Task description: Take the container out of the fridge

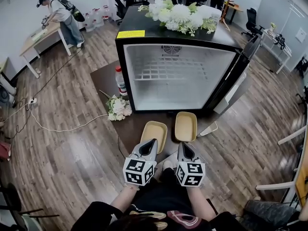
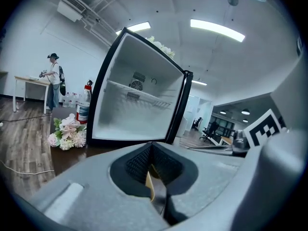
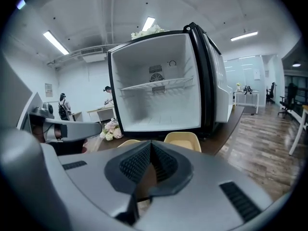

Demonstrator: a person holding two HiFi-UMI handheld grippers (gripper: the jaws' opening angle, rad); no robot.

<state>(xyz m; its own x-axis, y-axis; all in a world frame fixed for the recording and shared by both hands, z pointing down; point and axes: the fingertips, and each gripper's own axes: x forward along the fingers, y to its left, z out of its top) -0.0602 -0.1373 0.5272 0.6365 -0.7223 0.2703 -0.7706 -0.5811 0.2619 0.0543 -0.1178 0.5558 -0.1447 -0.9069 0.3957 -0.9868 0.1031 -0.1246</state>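
The black fridge stands open on a dark table, its white inside and wire shelf bare, as both gripper views confirm. Two beige containers lie on the table before it, the left container and the right container. My left gripper is shut, its tip over the left container's near rim; a beige sliver shows through the slit between the jaws. My right gripper is shut just short of the right container, holding nothing.
White flowers lie on the fridge top. A bouquet and a bottle stand left of the fridge. The fridge door hangs open at the right. A person works at a far desk; a cable crosses the floor.
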